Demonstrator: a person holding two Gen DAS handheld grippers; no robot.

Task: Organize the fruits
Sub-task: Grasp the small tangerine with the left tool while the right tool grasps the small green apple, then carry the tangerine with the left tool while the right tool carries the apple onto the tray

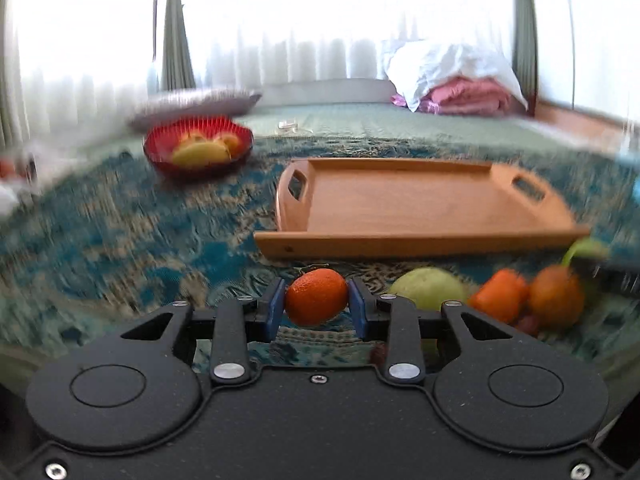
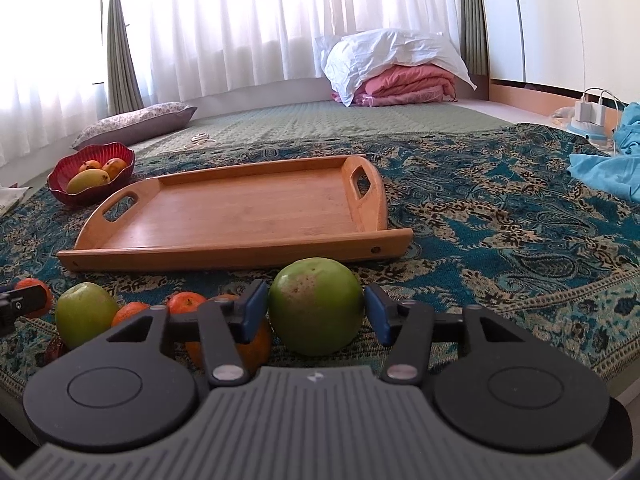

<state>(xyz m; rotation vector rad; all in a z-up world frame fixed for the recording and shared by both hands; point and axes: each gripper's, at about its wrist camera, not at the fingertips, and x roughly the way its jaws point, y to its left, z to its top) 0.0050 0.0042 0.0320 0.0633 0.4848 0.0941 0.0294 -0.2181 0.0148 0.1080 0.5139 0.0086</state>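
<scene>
The left gripper (image 1: 316, 300) had its pads closed on a tangerine (image 1: 316, 297), held just short of the tray (image 1: 420, 246); the right gripper (image 2: 316, 312) stood wide around a green apple (image 2: 316, 306) on the cloth (image 2: 500, 216), pads apart from its skin. It should squeeze across the apple's widest part (it looked ready to roll). The tray was bare. The bowl (image 2: 60, 190) held a mango (image 2: 87, 180) and two orange fruits.

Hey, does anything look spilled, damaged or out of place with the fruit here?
Nothing is spilled or broken. The only oddity: the wooden tray holds nothing, while oranges and green apples sit loose on the patterned blanket in front of it. The big green apple has brownish blemishes.
</scene>
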